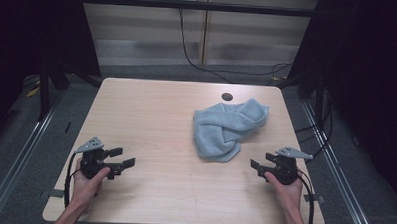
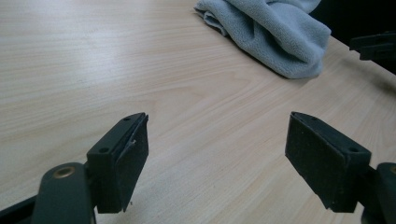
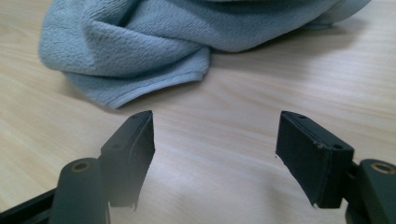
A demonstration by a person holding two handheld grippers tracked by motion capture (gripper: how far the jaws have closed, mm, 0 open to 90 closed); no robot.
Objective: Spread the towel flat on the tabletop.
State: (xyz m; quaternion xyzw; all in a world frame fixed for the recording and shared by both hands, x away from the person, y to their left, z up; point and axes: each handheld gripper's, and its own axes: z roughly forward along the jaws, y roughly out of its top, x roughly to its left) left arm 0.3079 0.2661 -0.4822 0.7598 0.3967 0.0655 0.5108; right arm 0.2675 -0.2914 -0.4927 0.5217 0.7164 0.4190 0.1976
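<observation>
Left gripper and right gripper are hovering wide open, holding nothing, near the crumpled grey towel lying on the table.

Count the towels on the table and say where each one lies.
1. A crumpled light blue towel lies on the far right part of the table, just beyond the open right gripper and well across from the left gripper. Its folds might hide something.

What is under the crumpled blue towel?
The towel lies straight on the wooden table. Bare wood shows all around it. Whatever might sit beneath its folds is covered, so that can't be seen.
</observation>
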